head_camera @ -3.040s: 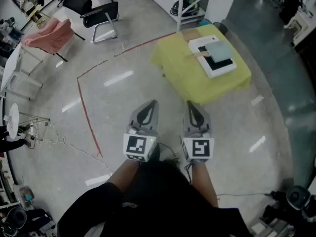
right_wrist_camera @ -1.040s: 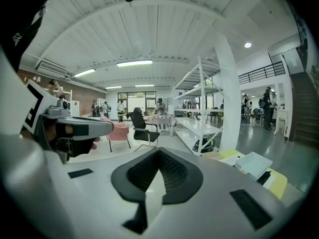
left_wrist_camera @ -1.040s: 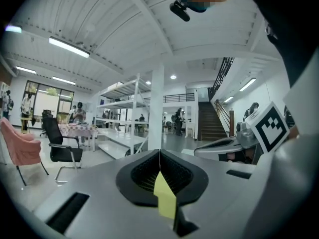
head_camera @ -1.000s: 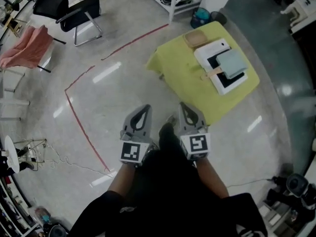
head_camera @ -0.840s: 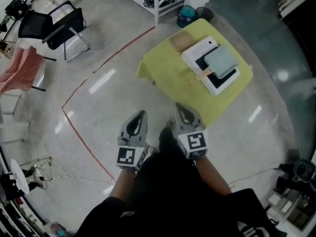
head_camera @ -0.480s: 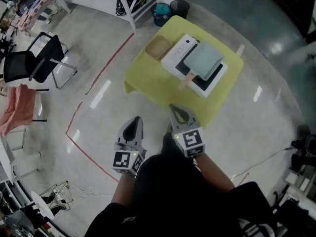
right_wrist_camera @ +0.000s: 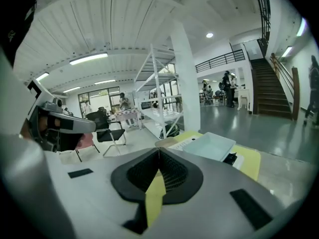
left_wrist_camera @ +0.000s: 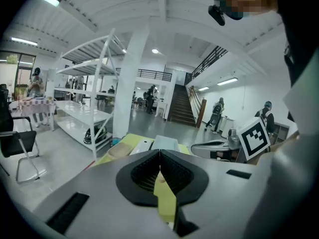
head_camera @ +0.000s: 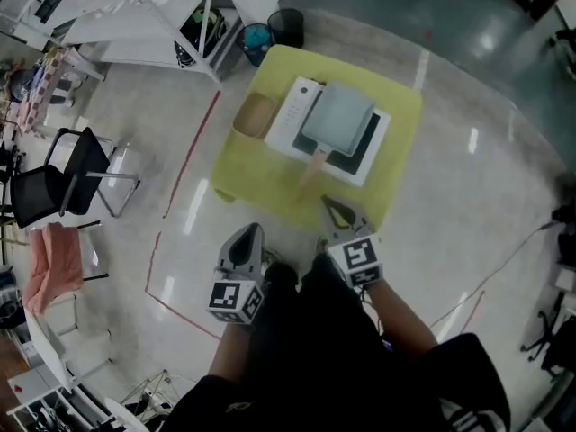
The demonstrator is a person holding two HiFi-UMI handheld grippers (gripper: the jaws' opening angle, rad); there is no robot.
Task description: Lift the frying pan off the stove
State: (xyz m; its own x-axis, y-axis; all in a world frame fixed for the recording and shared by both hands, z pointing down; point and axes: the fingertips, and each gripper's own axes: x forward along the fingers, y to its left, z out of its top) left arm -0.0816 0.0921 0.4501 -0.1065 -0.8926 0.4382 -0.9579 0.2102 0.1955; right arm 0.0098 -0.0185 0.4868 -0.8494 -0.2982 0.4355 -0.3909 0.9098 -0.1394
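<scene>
Yellow table (head_camera: 270,176) fills the upper centre now that we have walked closer; the pan (head_camera: 338,115) sits on the stove (head_camera: 295,122), handle (head_camera: 314,166) toward us. Our left gripper (head_camera: 251,231) and right gripper (head_camera: 331,203) are pressed together, empty, nearing reach.

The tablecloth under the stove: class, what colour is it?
The tablecloth is yellow, seen best in the head view.

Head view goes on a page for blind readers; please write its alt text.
A square pale frying pan sits on a white stove on a yellow-covered table, its wooden handle toward the person. The left gripper and right gripper, both shut and empty, are held short of the pan.
</scene>
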